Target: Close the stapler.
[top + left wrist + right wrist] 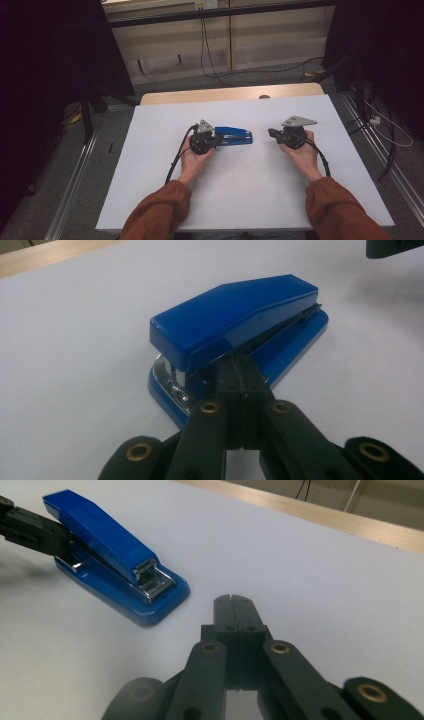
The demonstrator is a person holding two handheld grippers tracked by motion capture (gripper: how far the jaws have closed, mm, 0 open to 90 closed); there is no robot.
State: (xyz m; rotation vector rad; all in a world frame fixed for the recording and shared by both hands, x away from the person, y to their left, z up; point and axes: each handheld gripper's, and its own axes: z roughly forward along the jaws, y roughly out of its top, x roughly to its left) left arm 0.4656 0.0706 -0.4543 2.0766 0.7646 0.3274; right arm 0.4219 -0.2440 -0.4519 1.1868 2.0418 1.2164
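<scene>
Lying flat near the middle of the counter [150,165], the blue stapler [234,135] is seen with its hinged end toward the left claw [216,141] and its stapling mouth toward the right claw [272,133]. The left claw's jaws are closed together, their tips set against the stapler's side seam between top arm and base; whether anything is pinched cannot be told. The right claw is closed on nothing and held apart from the stapler. The stapler is judged rigid, moderately heavy for its size, and glossy, hence liable to slip. The top arm is expected to pivot if pressed. A hold across the two long sides at mid-body is judged soundest, with the chrome mouth avoided.
</scene>
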